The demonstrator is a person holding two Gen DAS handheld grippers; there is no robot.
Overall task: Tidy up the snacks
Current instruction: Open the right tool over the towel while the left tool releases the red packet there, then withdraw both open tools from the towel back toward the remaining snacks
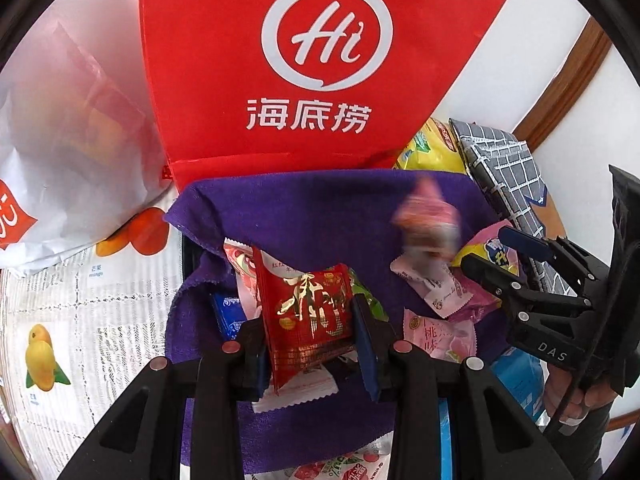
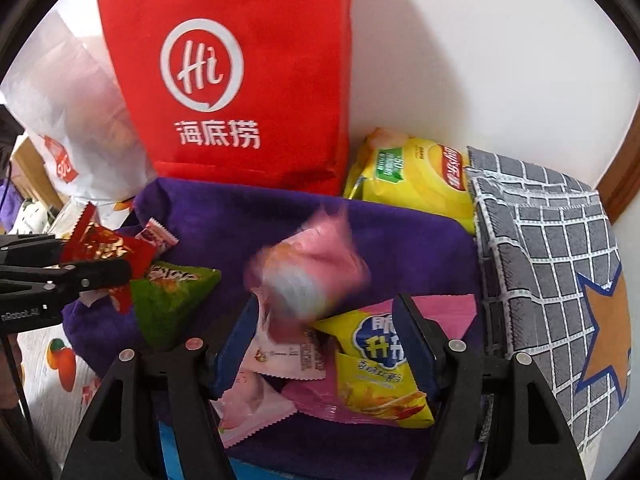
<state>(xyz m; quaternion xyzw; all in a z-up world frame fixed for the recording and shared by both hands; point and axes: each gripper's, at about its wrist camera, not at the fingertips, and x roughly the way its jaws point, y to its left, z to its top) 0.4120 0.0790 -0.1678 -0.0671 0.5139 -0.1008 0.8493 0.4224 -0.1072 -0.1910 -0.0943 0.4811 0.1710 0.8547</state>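
Two grippers work over a purple cloth (image 1: 320,208) that lines a bin holding small snack packets. The left gripper (image 1: 310,328) is clenched on a red packet (image 1: 308,312), its blue-padded fingers pressing the packet's two sides. The packet stands nearly upright above the cloth, crinkled foil with gold characters and a serrated lower edge. The right gripper (image 2: 324,340) stands released, its jaws wide apart with nothing pinched between them. Just ahead of them a pink packet (image 2: 308,276) is smeared by motion blur, so I cannot tell whether it is falling or only moving past. It hangs over the cloth, above a yellow-and-pink chip bag (image 2: 376,364) and a pale pink wrapper (image 2: 288,356).

The step in hand looks like dropping sorted packets onto the cloth. To do it well, the left gripper should carry the red packet clear of the green packet (image 2: 172,300) beside it before opening. It should let go low, so the light foil does not flutter off the cloth. The grip sits mid-packet, which seems secure enough.

Behind the cloth stands a red bag (image 1: 304,64) with a white logo. A yellow crisp bag (image 2: 416,176) and a grey checked box (image 2: 548,248) lie to the cloth's right, and a white plastic bag (image 1: 64,128) to its left.
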